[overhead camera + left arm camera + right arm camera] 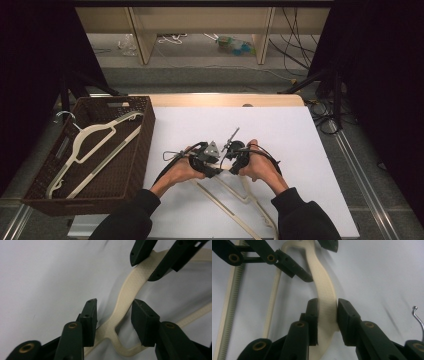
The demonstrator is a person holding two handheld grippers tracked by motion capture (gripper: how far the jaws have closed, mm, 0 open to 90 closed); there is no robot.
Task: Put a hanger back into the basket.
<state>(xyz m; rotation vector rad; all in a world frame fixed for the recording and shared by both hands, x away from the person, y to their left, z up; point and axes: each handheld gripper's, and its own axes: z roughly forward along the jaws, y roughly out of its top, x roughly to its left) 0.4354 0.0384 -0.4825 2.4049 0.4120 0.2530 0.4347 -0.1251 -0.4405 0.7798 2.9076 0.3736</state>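
Your right gripper [326, 322] pinches the cream hanger [324, 297] mid-frame on the white table [290, 135]. Your left gripper [113, 315] gapes around it. A brown basket [131, 165] sits left, grey floor [200, 75] above.

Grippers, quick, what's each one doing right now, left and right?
Left gripper: open, jaws either side of the cream hanger, not touching it.
Right gripper: shut on the same hanger's arm.

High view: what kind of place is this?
Likely a lab recording station: a white-topped table ringed by black curtains, loose cables on the floor, and a hanger handled with grippers.
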